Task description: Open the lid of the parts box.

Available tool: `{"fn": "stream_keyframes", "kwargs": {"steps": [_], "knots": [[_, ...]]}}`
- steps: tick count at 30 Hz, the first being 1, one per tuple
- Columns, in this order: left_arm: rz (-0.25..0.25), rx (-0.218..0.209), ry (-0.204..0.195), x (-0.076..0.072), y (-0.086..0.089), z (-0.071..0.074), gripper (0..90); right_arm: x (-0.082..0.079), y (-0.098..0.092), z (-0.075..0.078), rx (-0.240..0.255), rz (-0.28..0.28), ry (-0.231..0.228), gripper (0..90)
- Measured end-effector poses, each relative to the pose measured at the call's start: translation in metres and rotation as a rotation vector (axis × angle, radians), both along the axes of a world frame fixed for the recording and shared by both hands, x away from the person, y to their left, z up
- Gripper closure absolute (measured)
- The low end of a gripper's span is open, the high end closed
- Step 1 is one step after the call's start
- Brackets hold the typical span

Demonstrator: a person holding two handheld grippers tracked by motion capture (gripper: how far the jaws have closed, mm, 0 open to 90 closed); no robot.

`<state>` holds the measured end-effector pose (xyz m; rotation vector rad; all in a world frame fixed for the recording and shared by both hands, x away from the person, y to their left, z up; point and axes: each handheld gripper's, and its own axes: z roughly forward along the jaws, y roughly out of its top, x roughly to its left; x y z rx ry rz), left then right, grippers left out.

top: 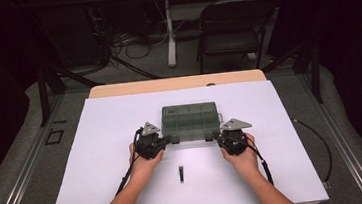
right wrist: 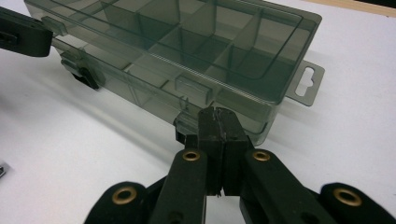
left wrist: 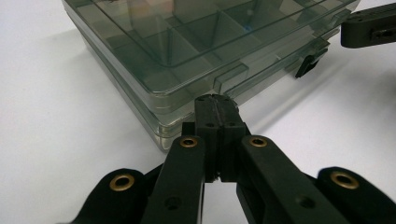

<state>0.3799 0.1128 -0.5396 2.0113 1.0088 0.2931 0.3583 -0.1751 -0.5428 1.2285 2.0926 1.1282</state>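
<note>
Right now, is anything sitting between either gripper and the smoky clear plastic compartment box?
Nothing visible. The left gripper and right gripper, jaws shut, sit right at the smoky clear plastic compartment box's front latches.

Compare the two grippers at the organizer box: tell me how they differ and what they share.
The left gripper sits at the organizer box front's left latch; the right gripper is at its right latch. The left's grey plate points away from the person, the right's sideways. Both have jaws pressed together, tips against the box's front edge.
</note>
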Motion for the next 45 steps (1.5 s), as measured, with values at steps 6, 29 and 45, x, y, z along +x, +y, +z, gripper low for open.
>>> {"fn": "stream_keyframes", "kwargs": {"steps": [6, 29, 45], "knots": [[0.023, -0.001, -0.003, 0.001, 0.002, 0.000, 89.8, 0.002, -0.004, 0.000, -0.007, -0.020, -0.004, 89.7], [0.089, -0.050, -0.003, 0.022, 0.010, 0.033, 89.8, 0.024, -0.008, 0.029, 0.017, -0.071, -0.017, 89.7], [0.131, -0.052, -0.023, 0.050, 0.003, 0.067, 89.8, 0.053, -0.001, 0.062, 0.015, -0.111, -0.033, 89.8]]}}
